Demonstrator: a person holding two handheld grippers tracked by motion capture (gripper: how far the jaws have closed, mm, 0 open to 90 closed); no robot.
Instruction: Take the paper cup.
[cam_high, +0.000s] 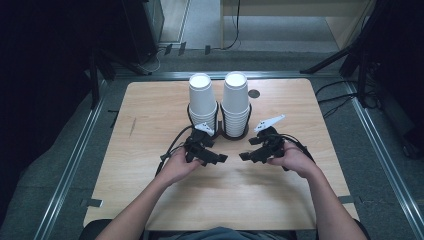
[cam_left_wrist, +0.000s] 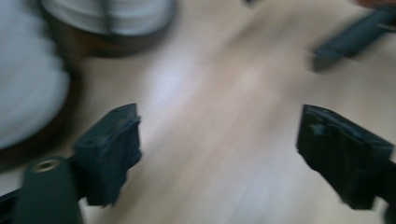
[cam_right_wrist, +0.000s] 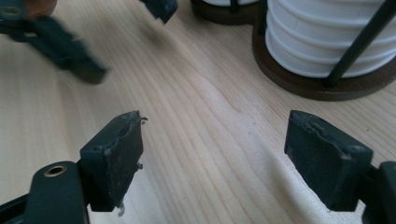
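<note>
Two tall stacks of white paper cups, the left stack (cam_high: 202, 100) and the right stack (cam_high: 235, 98), stand in a dark double holder (cam_high: 234, 133) at the table's far middle. My left gripper (cam_high: 218, 158) sits in front of the left stack, pointing right, jaws open and empty. My right gripper (cam_high: 244, 156) faces it from the right, open and empty too. In the left gripper view my left gripper (cam_left_wrist: 219, 149) hovers over bare wood, blurred, with the cups (cam_left_wrist: 28, 93) at left. In the right gripper view my right gripper (cam_right_wrist: 215, 154) has the cups (cam_right_wrist: 317, 42) at upper right.
The light wooden table (cam_high: 150, 125) has a small dark round disc (cam_high: 254, 93) near its far edge. Metal floor rails (cam_high: 70, 165) run along both sides, and dark stands (cam_high: 350, 55) rise behind the table. Bare wood lies in front of both hands.
</note>
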